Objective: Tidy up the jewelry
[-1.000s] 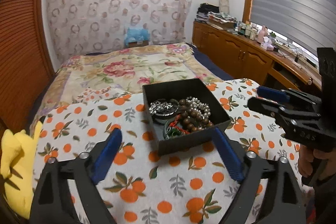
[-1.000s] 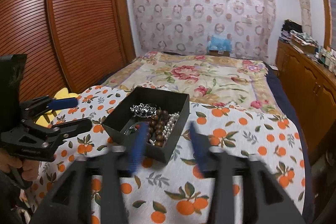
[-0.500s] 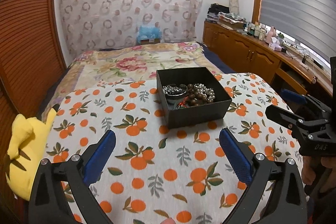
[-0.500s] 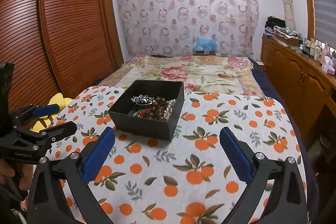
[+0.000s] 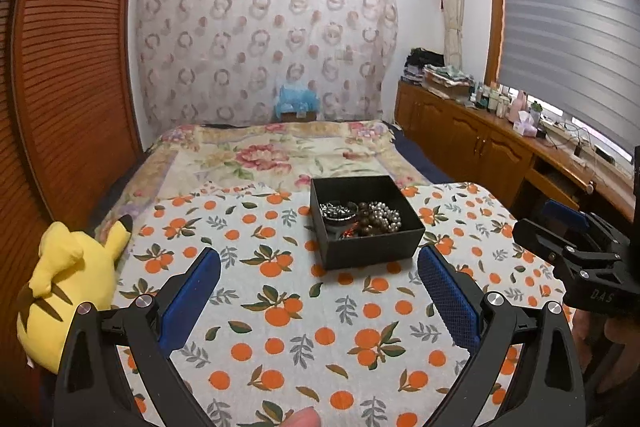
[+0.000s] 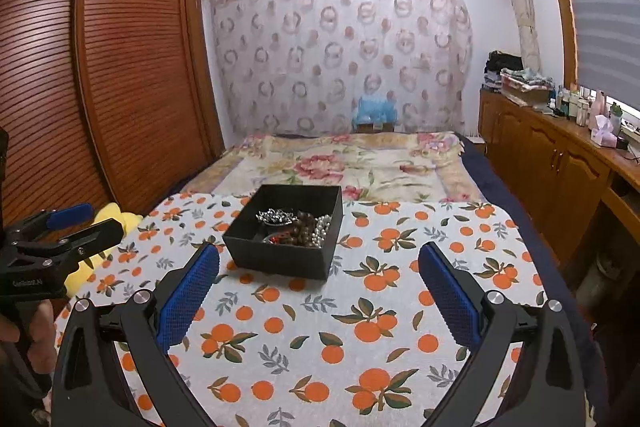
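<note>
A black open box (image 5: 374,251) stands on the orange-print cloth (image 5: 304,311); it also shows in the right wrist view (image 6: 280,261). Inside lie a silver piece (image 5: 338,211), dark brown beads (image 5: 370,217) and silver beads (image 5: 390,215); the same jewelry (image 6: 296,225) shows in the right wrist view. My left gripper (image 5: 318,297) is open and empty, well back from the box. My right gripper (image 6: 318,293) is open and empty, also back from the box. Each gripper shows at the edge of the other's view (image 5: 572,239) (image 6: 60,231).
A yellow plush toy (image 5: 68,283) lies at the cloth's left edge. A floral bedspread (image 5: 276,159) stretches behind the box. A wooden louvred wardrobe (image 6: 112,75) stands left, and a wooden counter (image 5: 500,147) with bottles runs along the right wall.
Both grippers have pulled back and up from the box. The right gripper's jaws have opened wide. The box and jewelry have not moved.
</note>
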A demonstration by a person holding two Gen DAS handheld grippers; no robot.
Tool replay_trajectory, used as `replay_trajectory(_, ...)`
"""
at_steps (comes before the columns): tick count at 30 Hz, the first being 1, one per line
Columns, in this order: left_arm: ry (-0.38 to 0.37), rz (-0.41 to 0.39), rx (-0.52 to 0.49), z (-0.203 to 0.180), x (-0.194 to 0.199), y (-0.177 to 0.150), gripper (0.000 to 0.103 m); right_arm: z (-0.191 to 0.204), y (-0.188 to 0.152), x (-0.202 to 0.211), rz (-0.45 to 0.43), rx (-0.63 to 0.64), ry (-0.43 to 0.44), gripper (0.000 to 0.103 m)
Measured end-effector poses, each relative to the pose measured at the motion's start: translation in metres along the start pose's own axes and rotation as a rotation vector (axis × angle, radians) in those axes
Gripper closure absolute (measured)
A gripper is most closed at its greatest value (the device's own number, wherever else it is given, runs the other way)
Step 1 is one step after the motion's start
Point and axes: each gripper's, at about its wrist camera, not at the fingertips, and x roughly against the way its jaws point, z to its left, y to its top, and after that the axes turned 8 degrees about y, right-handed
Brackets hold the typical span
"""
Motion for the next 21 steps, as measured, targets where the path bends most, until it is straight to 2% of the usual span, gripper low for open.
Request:
replay_trajectory(3, 0.028, -0.006, -0.009, -0.0011, 0.004, 0.0004, 0.008, 0.002, 0.0013, 0.0047, -0.009, 0.004, -0.005, 0.003)
replay_trajectory(21, 0.034, -0.009, -0.007, 0.0008, 0.0062, -0.0022, 0.008, 0.0033, 0.0007, 0.0077, -0.015, 0.007, -0.008, 0.003)
